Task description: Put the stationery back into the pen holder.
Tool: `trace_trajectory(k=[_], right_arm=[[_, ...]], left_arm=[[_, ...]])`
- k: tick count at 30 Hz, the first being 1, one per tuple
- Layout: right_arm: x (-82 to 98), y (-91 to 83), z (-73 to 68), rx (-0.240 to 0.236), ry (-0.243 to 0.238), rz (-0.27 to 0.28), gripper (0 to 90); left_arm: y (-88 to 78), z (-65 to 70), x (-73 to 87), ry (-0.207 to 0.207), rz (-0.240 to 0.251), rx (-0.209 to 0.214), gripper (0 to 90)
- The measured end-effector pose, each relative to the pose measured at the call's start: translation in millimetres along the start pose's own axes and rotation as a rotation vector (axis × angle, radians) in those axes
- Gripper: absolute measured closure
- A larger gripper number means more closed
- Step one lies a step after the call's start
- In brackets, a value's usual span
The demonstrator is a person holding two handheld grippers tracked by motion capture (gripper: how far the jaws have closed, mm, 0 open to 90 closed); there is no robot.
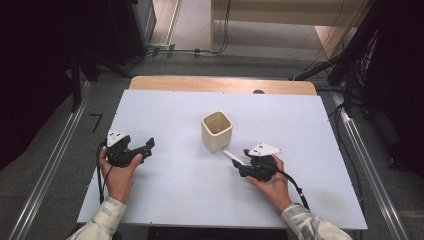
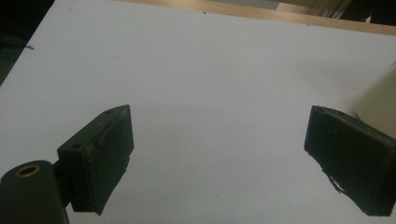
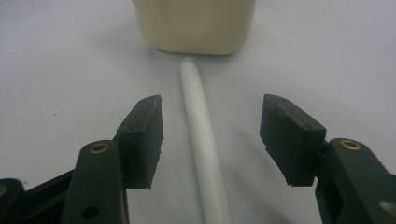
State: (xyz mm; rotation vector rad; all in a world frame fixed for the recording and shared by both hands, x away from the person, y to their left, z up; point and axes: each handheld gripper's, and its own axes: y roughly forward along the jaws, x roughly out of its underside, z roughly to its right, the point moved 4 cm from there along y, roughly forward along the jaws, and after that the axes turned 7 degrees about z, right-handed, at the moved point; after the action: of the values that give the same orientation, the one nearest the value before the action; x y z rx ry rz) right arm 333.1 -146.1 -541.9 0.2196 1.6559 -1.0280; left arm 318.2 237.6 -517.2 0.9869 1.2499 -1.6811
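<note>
A cream square cup (image 1: pixel 217 130) stands upright near the middle of the white table (image 1: pixel 165 185). A white pen-like stick (image 1: pixel 231 156) lies flat just in front of the cup, its tip close to the cup's base. In the right gripper view the stick (image 3: pixel 201 140) runs up between the spread jaws toward the cup (image 3: pixel 196 25). My right gripper (image 1: pixel 241 164) is open around the stick and does not touch it. My left gripper (image 1: pixel 148 146) rests open at the table's left with nothing between its jaws (image 2: pixel 215 154); the cup's edge (image 2: pixel 379 105) shows at the right there.
A wooden strip (image 1: pixel 222 85) runs along the table's far edge. Metal rails (image 1: pixel 45 175) flank the table on both sides. Cables (image 1: pixel 190 50) lie on the floor beyond. Bare white surface surrounds the cup.
</note>
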Motion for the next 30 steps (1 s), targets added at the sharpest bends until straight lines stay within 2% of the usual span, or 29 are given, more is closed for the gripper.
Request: trace_trajectory(k=[4, 20, 26, 30], right_arm=[[-0.2, 3.4, -1.6, 0.0, -0.015, -0.016, 41.4], [-0.8, 12.3, -3.1, 0.002, -0.026, -0.079, 48.8], [-1.8, 13.6, -5.5, 0.004, -0.055, -0.081, 61.2], [-2.4, 14.5, -6.4, -0.008, -0.052, -0.081, 68.8]], left_arm=[[0.1, 0.1, 0.0, 0.0, 0.0, 0.001, 9.1], [0.3, 0.3, -0.1, 0.0, 0.0, 0.001, 9.1], [0.2, 0.6, -0.2, 0.0, 0.0, 0.0, 9.1], [0.6, 0.7, 0.1, 0.001, -0.001, 0.0, 9.1]])
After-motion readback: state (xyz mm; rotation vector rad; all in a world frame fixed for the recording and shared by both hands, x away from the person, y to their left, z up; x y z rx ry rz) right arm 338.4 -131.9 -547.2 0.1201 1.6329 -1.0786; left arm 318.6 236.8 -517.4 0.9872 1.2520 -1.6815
